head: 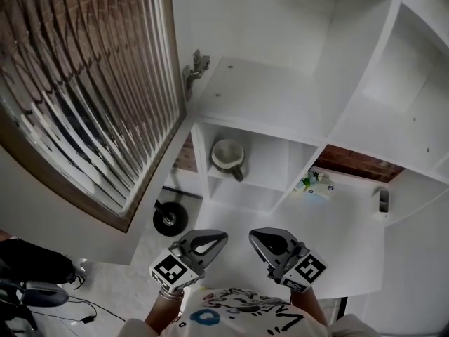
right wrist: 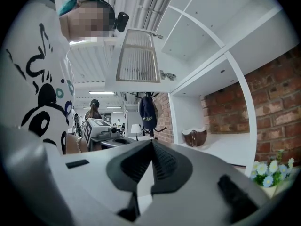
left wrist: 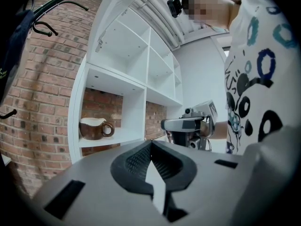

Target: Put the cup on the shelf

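Note:
A brown cup (head: pixel 228 156) with a cream rim and a handle stands upright in a lower compartment of the white shelf unit (head: pixel 266 104). It also shows as the cup (left wrist: pixel 94 127) in the left gripper view and the cup (right wrist: pixel 195 136) in the right gripper view, resting on its white board. My left gripper (head: pixel 219 237) and right gripper (head: pixel 256 237) are held side by side close to the person's body, well short of the shelf. Both are shut with nothing between the jaws. The left gripper (left wrist: pixel 150 143) faces the cup; the right gripper (right wrist: pixel 151 143) points left of it.
A cabinet door with ribbed glass (head: pixel 91 97) hangs open at the left. Small artificial flowers (head: pixel 313 183) sit in the neighbouring compartment, and a small white object (head: pixel 383 200) lies further right. A black round base (head: pixel 170 218) stands on the floor. A dark cap (right wrist: pixel 148 112) hangs on a rack.

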Motion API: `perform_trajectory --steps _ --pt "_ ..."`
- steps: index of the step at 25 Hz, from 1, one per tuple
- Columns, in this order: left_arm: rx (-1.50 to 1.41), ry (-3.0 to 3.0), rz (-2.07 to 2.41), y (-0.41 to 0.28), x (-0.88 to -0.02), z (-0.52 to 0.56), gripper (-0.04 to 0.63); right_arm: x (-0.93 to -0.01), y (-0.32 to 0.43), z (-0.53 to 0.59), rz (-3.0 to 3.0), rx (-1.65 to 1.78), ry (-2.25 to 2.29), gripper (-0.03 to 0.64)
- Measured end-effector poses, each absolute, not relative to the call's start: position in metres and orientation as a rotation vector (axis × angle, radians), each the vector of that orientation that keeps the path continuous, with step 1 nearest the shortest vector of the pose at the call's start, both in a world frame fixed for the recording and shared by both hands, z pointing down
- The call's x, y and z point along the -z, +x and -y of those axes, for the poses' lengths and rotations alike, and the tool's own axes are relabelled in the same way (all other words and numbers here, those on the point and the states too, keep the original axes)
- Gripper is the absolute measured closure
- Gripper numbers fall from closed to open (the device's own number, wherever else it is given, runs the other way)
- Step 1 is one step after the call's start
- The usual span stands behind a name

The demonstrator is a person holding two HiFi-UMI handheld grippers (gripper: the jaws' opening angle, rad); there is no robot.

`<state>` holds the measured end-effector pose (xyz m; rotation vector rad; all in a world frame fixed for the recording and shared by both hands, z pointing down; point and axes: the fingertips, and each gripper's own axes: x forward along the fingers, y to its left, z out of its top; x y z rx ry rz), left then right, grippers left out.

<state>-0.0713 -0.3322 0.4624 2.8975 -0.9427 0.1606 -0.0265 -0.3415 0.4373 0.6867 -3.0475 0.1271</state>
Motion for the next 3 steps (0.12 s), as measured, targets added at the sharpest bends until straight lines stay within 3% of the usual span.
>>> perform_trajectory --steps 3 --pt "-0.163 2.905 0.940 -0.0744 -0.4638 0.3315 0.580 -0.4263 -0.0313 0.3414 3.080 -0.132 0.706 0.591"
